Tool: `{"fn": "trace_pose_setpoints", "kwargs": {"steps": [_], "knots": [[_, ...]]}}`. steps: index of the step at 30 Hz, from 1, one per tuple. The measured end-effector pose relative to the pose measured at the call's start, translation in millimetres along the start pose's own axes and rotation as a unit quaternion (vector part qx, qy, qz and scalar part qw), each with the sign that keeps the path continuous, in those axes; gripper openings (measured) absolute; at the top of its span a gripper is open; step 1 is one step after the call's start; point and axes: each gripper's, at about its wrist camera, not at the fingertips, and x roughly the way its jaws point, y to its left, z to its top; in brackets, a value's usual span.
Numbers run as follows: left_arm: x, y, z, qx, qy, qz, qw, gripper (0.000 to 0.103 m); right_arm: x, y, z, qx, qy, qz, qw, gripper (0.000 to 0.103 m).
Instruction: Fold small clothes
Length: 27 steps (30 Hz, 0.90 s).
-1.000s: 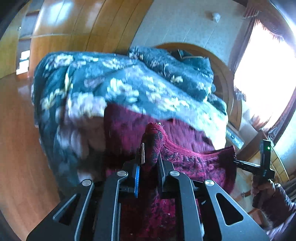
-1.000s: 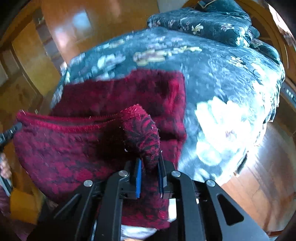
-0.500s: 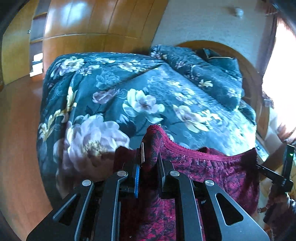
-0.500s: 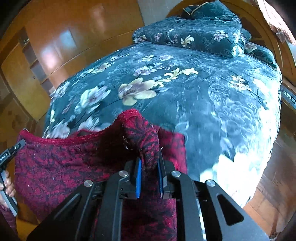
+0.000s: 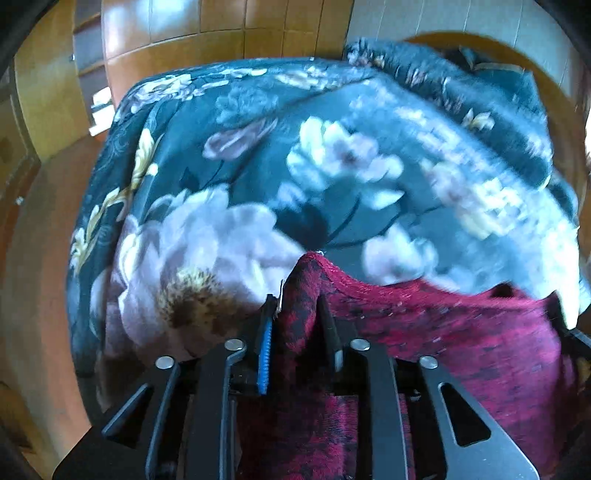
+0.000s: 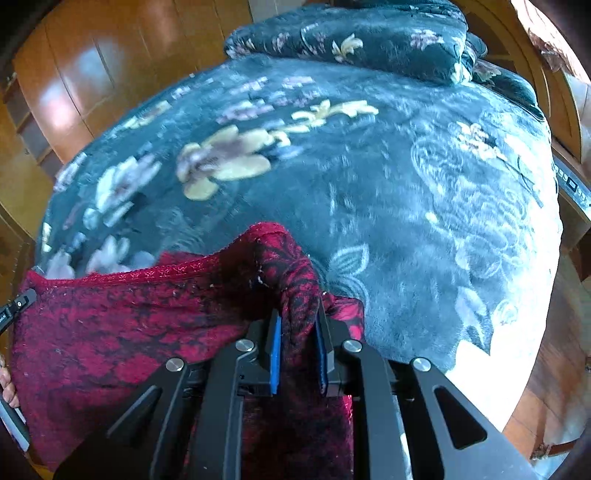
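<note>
The left tool (image 5: 293, 314) has just been opening, with a corner of the red garment (image 5: 461, 343) between its pads; the right tool (image 6: 298, 325) clenches the other corner. The garment hangs over the near edge of the bed (image 6: 388, 184). Best to keep both corners level.

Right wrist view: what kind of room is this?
Most likely a bedroom. A bed covered by a dark floral blanket fills the view, with a matching folded quilt or pillows at its head against a curved wooden headboard. Glossy wooden wardrobe panels stand behind.
</note>
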Motion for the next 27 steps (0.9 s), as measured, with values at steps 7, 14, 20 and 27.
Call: {"fn": "trace_pose_setpoints", "kwargs": {"steps": [7, 14, 20, 27], "knots": [[-53.6, 11.2, -6.2, -0.033, -0.056, -0.015, 0.9978, 0.055, -7.7, -1.5, 0.9, -0.01, 0.005, 0.012, 1.0, 0.036], [-126.0, -2.7, -50.4, 0.0, -0.113, -0.052, 0.9923, 0.055, -79.5, -43.7, -43.1, 0.018, -0.009, 0.126, 0.992, 0.045], [-140.5, -75.7, -104.2, 0.096, -0.092, -0.127, 0.983, 0.055, -104.7, -61.9, -121.1, 0.003, 0.033, 0.186, 0.982, 0.055], [-95.2, -148.2, -132.1, 0.184, -0.015, -0.076, 0.9798, 0.055, -93.9, -54.2, -157.1, -0.008, 0.062, 0.189, 0.98, 0.014]]}}
